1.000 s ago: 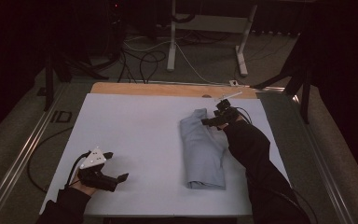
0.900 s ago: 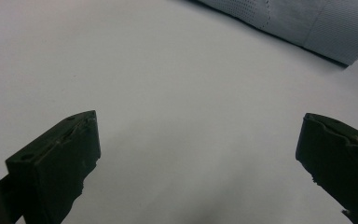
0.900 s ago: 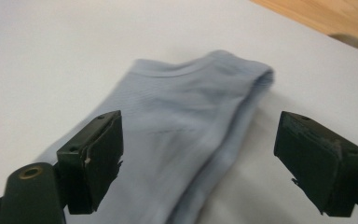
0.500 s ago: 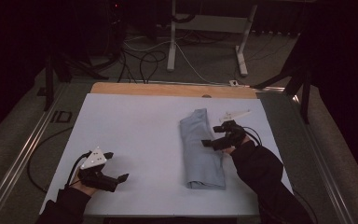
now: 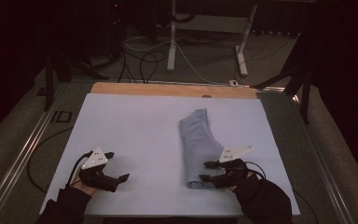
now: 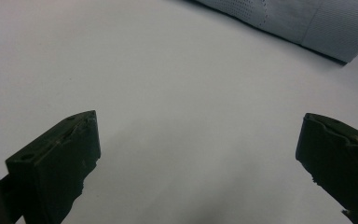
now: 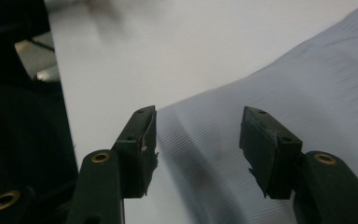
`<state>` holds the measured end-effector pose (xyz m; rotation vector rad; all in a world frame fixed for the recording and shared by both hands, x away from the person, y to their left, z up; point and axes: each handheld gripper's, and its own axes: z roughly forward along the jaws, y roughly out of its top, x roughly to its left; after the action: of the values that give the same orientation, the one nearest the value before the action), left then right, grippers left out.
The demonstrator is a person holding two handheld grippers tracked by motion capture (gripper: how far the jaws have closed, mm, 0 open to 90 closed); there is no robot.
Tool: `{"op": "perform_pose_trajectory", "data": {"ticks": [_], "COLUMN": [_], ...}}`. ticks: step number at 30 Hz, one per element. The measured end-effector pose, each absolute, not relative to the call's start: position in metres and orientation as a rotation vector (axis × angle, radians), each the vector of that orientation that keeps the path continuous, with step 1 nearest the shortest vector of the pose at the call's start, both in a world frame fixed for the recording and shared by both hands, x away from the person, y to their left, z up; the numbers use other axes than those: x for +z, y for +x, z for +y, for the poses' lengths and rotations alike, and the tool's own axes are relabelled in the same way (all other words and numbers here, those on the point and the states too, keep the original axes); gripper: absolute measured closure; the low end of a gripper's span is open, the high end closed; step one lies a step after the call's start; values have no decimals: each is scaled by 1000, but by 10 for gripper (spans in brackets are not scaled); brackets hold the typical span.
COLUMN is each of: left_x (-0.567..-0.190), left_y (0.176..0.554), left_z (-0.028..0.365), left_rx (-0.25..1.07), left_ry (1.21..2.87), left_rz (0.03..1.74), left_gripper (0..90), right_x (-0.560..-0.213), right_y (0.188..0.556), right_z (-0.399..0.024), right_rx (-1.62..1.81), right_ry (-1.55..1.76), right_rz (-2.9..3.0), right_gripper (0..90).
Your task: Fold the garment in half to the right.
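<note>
- I am holding the right gripper (image 5: pixel 206 171) at the near end of the folded pale-blue cloth (image 5: pixel 199 147); its jaws have just been closing, and they are standing part open with a ridge of the fabric lying between the fingertips (image 7: pixel 140 135), not yet pinched.
- I am resting the left gripper (image 5: pixel 119 177) over the bare white table cover (image 5: pixel 135 126), jaws spread wide and holding nothing; the cloth is lying well beyond its fingertips (image 6: pixel 81 130), off to their far right.
</note>
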<state>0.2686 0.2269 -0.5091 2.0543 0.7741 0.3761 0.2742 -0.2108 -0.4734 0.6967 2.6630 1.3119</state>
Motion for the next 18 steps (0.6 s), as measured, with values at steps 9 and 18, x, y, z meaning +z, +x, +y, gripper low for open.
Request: {"op": "perform_pose_trajectory", "data": {"ticks": [9,18], "left_x": [-510,-510], "left_y": [269,269], "left_z": [227,226], "left_rx": [373,373], "left_ry": [2063,2063], "left_rz": [766,765], "left_gripper": [10,10], "right_x": [-511,-518], "right_y": [266,265], "right_z": [-217,-218], "right_rx": [1039,911], "right_ry": [694,618], "right_rz": [2732,2703], "right_gripper": [568,872]}}
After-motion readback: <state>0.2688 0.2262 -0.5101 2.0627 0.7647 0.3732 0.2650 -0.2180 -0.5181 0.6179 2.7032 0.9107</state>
